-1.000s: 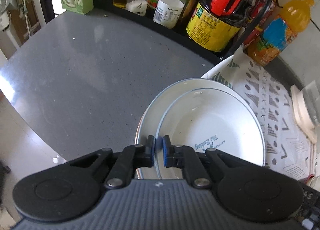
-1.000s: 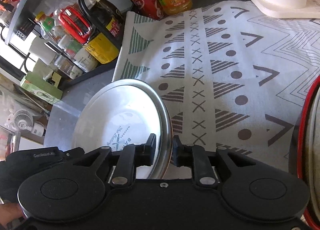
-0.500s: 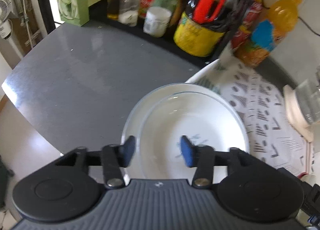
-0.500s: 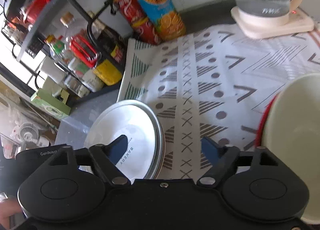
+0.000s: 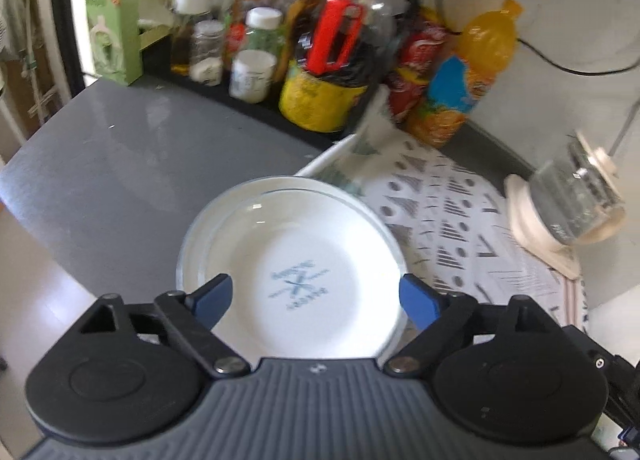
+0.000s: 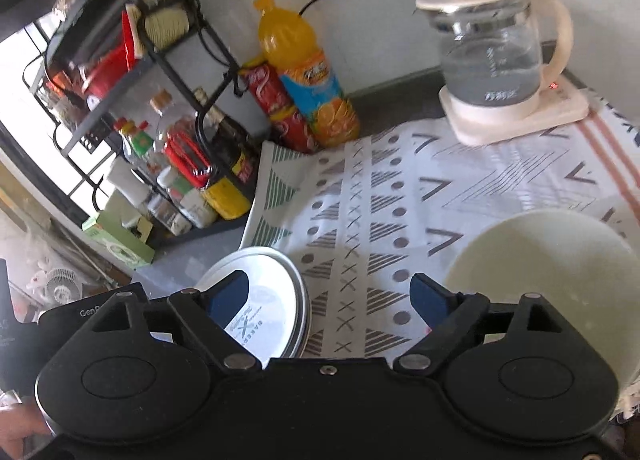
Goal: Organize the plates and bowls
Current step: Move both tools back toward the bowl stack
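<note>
A white plate with a blue print lies stacked on a slightly larger plate on the grey counter, at the edge of the patterned cloth. My left gripper is open and empty, raised above the plates' near side. In the right wrist view the stacked plates sit at lower left. My right gripper is open and empty above the cloth. A pale cream bowl stands at the right, partly behind the right finger.
A black rack of bottles and jars lines the back of the counter. An orange juice bottle and a red can stand by the wall. A glass kettle on a cream base is at the back right.
Both grippers let go of the plate rims, opened wide and drew back and up. The stacked plates stay on the counter. The cream bowl came into the right wrist view.
</note>
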